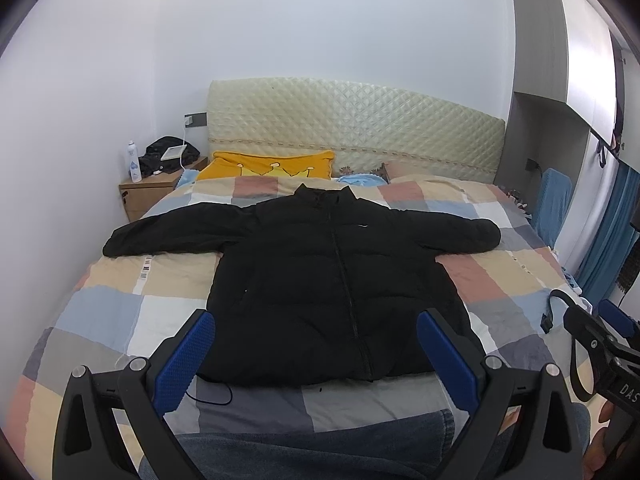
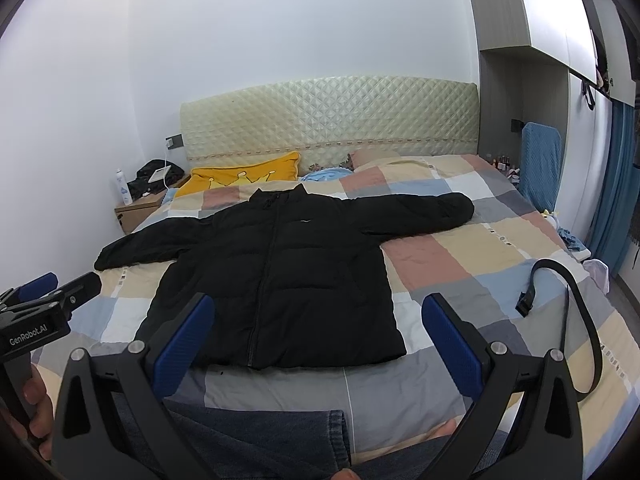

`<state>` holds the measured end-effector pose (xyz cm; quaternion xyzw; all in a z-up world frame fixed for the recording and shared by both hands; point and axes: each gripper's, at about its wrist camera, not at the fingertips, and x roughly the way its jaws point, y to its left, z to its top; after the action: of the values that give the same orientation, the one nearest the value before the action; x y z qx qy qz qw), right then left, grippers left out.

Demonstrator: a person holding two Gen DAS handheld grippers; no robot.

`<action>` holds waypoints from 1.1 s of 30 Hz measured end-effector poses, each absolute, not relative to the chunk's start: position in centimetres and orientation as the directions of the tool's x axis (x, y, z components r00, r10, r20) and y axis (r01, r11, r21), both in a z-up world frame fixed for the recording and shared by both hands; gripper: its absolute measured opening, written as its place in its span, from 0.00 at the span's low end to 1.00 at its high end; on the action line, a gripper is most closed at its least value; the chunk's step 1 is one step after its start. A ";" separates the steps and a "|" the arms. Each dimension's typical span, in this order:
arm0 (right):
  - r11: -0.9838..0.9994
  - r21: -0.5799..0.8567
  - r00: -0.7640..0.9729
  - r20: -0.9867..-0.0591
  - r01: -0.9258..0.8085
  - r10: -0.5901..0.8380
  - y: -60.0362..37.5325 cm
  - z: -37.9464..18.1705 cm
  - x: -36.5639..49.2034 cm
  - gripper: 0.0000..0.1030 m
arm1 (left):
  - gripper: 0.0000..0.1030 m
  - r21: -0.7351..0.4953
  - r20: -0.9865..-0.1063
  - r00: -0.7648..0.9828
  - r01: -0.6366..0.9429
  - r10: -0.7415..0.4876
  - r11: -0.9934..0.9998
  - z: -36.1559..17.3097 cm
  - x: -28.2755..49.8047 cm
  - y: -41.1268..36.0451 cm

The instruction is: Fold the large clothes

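Note:
A black puffer jacket (image 1: 320, 276) lies flat and zipped on the checked bedspread (image 1: 120, 312), collar toward the headboard, both sleeves spread out sideways. It also shows in the right wrist view (image 2: 280, 280). My left gripper (image 1: 316, 344) is open and empty, hovering above the jacket's hem at the foot of the bed. My right gripper (image 2: 318, 328) is open and empty, above the hem's right corner. Each gripper shows at the edge of the other's view: the right one (image 1: 600, 336) and the left one (image 2: 52, 300).
A black strap with a buckle (image 2: 568, 300) lies on the bed at the right. A yellow pillow (image 1: 272, 166) and quilted headboard (image 1: 352, 128) are at the far end. A nightstand (image 1: 152, 188) with a bottle stands left. Blue jeans (image 1: 320, 448) lie at the near edge.

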<state>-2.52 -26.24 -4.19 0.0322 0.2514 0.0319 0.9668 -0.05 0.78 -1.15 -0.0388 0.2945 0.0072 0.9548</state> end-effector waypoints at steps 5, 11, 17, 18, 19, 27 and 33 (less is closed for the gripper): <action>0.996 0.087 0.869 -0.490 -0.034 0.073 -26.5 -4.3 -2.7 1.00 | 0.99 -0.068 -0.569 0.822 -0.038 -0.008 0.997 -1.2 0.1 0.8; 0.996 0.080 0.863 -0.498 -0.045 0.079 -26.0 -4.4 -2.5 1.00 | 0.99 -0.062 -0.563 0.826 -0.037 -0.005 0.997 -0.8 -0.1 0.6; 0.996 0.082 0.865 -0.495 -0.048 0.082 -26.0 -4.2 -2.4 1.00 | 0.99 -0.070 -0.566 0.824 -0.037 -0.009 0.997 -0.9 -0.3 0.5; 0.995 0.082 0.864 -0.496 -0.047 0.082 -26.0 -4.2 -2.4 1.00 | 0.99 -0.071 -0.567 0.824 -0.035 -0.012 0.997 -0.9 -0.3 0.4; 0.995 0.084 0.864 -0.496 -0.047 0.083 -26.0 -4.1 -2.4 1.00 | 0.99 -0.070 -0.567 0.823 -0.035 -0.011 0.997 -0.9 -0.3 0.3; 0.996 0.079 0.867 -0.491 -0.049 0.082 -25.9 -4.2 -2.4 1.00 | 0.99 -0.077 -0.567 0.824 -0.028 -0.021 0.997 -0.8 -0.3 0.6; 0.995 0.086 0.871 -0.484 -0.053 0.088 -25.6 -4.3 -2.5 1.00 | 0.99 -0.078 -0.572 0.819 0.000 -0.045 0.997 -0.7 0.2 0.7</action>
<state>-2.45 -25.63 -4.27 0.0350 0.2518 0.0365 0.9665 0.20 0.73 -0.73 -0.0370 0.3006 -0.0119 0.9530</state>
